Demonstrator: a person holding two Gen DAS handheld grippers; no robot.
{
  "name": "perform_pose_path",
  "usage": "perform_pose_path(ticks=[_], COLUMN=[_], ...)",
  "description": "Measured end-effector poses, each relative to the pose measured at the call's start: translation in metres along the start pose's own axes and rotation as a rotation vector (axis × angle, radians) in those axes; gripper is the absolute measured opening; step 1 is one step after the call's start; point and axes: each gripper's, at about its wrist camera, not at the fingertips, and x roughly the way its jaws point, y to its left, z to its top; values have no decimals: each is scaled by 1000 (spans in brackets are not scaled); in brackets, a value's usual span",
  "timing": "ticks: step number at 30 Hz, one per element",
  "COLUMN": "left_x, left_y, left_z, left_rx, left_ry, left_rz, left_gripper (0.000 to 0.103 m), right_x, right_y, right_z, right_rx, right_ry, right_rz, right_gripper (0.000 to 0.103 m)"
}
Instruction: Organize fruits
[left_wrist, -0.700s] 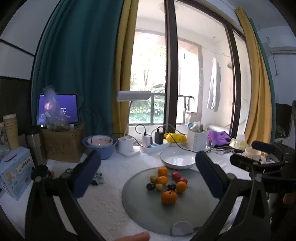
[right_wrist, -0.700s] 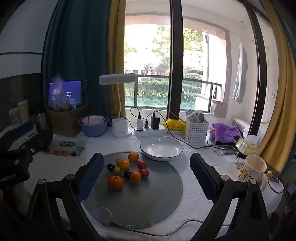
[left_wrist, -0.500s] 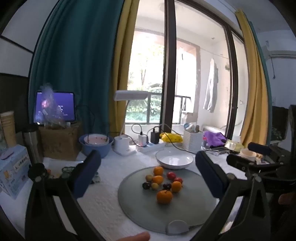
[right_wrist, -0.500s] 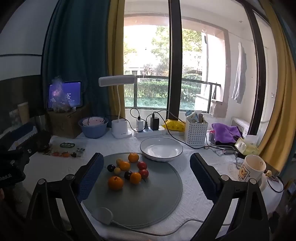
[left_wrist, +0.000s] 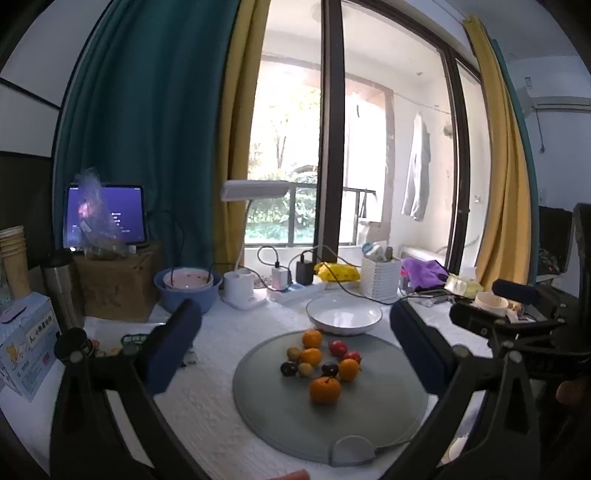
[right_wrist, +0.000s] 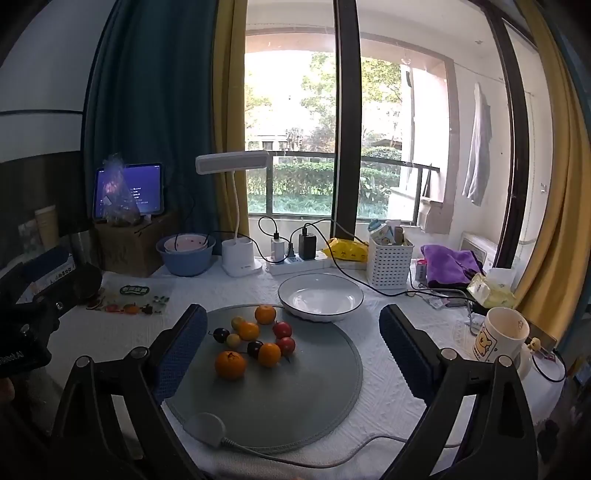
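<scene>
A cluster of small fruits lies on a round grey mat (left_wrist: 388, 413) (right_wrist: 317, 391): several oranges, the biggest (left_wrist: 325, 389) (right_wrist: 230, 364) nearest me, red ones (left_wrist: 338, 347) (right_wrist: 282, 329), dark plums (left_wrist: 289, 368) (right_wrist: 221, 334) and small yellow ones (right_wrist: 233, 339). Just behind the mat sits an empty white bowl (left_wrist: 343, 320) (right_wrist: 320, 300). My left gripper (left_wrist: 295, 354) hovers open before the mat, nothing between its blue pads. The right gripper (right_wrist: 293, 354) is open too, held above the mat's near side. Its dark body also shows at the right edge (left_wrist: 517, 325) of the left wrist view.
At the back stand a blue bowl (right_wrist: 184, 254), a white desk lamp (right_wrist: 240, 254), a power strip with chargers (right_wrist: 295, 260), a white basket (right_wrist: 391, 262) and a purple cloth (right_wrist: 448, 264). A mug (right_wrist: 498, 338) is at right; a cable and puck (right_wrist: 205, 428) lie on the mat's front.
The left wrist view has tilted slightly, so the mat and fruit sit a little lower and more central. The right view is nearly unchanged. Both grippers stay open.
</scene>
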Motion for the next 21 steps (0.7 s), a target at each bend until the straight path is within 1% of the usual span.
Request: perform_pose_path(ticks=[4, 21], left_x=[0, -1], left_y=[-1, -2], left_z=[0, 0], left_rx=[2, 6], left_ry=[1, 3], left_rz=[1, -7], left_gripper=[103, 103], right_x=[-6, -5], right_y=[0, 0], right_z=[2, 1], right_rx=[3, 1], right_ry=[-4, 0], right_rz=[-2, -1], right_gripper=[97, 97])
